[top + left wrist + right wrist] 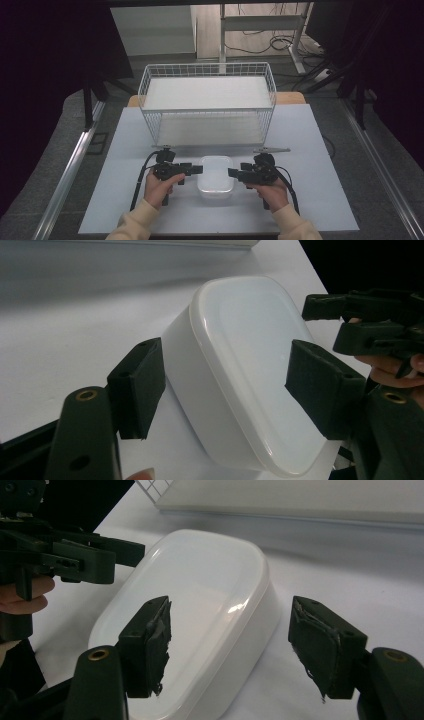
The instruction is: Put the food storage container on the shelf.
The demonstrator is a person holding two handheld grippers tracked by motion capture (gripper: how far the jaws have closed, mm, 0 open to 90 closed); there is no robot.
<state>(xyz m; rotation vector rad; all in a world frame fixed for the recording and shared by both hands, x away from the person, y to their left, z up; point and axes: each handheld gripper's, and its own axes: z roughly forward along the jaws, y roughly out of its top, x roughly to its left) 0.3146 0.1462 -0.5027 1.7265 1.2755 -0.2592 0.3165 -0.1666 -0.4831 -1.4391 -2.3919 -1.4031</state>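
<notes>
Near the table's front edge, my left tongs and right tongs flank a lidded white container. Both gape open, gripping nothing. Next, I judge, comes closing on it.

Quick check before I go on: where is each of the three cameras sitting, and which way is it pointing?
High view: above the person's side, looking forward and down on the table, basket and tub; both forearms, left gripper and right gripper show.
Left gripper view: rides the left gripper, looking across the tub at the right gripper; own jaws open.
Right gripper view: rides the right gripper, facing the left gripper; own jaws open.
Shared: all three show the tub.
</notes>
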